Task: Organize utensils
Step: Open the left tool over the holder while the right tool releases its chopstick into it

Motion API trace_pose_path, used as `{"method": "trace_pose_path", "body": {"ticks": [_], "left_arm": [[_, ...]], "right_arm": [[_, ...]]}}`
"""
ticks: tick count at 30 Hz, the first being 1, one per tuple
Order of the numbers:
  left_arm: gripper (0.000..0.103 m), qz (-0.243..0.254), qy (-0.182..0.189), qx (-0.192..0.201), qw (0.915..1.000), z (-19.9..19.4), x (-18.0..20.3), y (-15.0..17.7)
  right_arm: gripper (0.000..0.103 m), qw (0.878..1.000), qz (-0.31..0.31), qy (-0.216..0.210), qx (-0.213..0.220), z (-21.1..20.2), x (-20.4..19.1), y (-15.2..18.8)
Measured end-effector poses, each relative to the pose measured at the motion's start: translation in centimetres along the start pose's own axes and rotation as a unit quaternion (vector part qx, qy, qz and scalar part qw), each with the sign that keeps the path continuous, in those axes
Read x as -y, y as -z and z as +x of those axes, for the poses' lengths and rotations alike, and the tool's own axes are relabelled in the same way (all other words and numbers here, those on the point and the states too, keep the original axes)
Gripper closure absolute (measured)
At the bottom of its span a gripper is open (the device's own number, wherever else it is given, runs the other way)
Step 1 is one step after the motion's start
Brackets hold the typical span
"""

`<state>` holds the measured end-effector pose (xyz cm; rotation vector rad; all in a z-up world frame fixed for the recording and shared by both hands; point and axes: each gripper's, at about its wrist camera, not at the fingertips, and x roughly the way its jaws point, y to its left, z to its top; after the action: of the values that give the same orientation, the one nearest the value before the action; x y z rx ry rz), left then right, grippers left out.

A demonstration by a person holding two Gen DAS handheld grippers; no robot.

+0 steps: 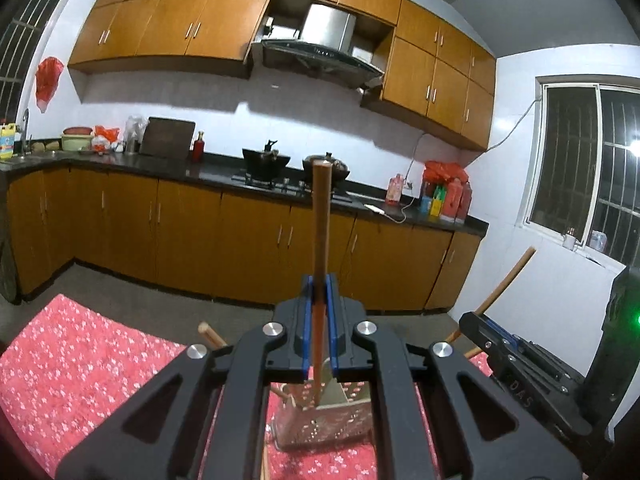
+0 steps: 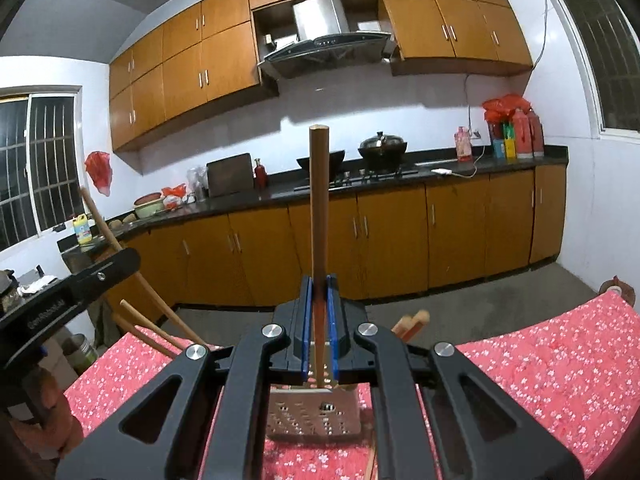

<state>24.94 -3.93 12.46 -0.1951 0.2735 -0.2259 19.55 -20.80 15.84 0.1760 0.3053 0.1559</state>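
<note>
My left gripper [image 1: 319, 292] is shut on an upright wooden utensil handle [image 1: 321, 220], its lower end inside a perforated metal utensil holder [image 1: 324, 424] on the red floral tablecloth [image 1: 88, 364]. My right gripper [image 2: 319, 292] is shut on another upright wooden handle [image 2: 319, 200] that goes down into the same metal holder [image 2: 316, 416]. Other wooden handles [image 2: 148, 324] lean out of the holder. The right gripper shows at the right edge of the left wrist view [image 1: 504, 344]; the left gripper shows at the left of the right wrist view [image 2: 72, 292].
The table with the red floral cloth [image 2: 540, 360] stands in a kitchen. Behind it run orange base cabinets [image 1: 180, 232] under a dark counter [image 1: 216, 168] with pots, bottles and a stove. Barred windows [image 1: 592, 168] are on the side walls.
</note>
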Motion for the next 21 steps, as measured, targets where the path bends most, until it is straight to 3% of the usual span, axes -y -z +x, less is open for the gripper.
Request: {"method": "trace_pose_path", "body": {"ticks": [2, 5, 10, 14, 17, 21], "left_arm": [[0.093, 0.001, 0.001, -0.001, 1.0000, -0.2, -0.2, 0.2], [0.088, -0.001, 0.003, -0.002, 1.0000, -0.8, -0.6, 0.1], [0.081, -0.012, 0.016, 0.012, 0.9997, -3.9, -1.5, -0.2], [0.075, -0.008, 0.003, 0.017, 0.9998, -7.0, -2.7, 0.4], [0.072, -0.006, -0.016, -0.008, 0.9998, -8.0, -4.2, 2.3], [0.072, 0.006, -0.057, -0.091, 0.9942, -6.8, -6.7, 7.3]], "right_arm": [[0.090, 1.000, -0.002, 0.000, -0.002, -0.2, -0.1, 0.0], [0.072, 1.000, 0.003, 0.002, 0.005, -1.2, 0.1, -0.3], [0.072, 0.999, 0.018, 0.006, 0.027, -4.3, 1.1, -1.0], [0.072, 0.999, 0.026, 0.032, 0.023, -7.1, 2.9, 0.0], [0.072, 0.997, 0.035, 0.060, -0.025, -7.3, 4.8, 2.7], [0.072, 0.984, 0.052, 0.087, -0.148, -4.8, 7.0, 8.4]]}}
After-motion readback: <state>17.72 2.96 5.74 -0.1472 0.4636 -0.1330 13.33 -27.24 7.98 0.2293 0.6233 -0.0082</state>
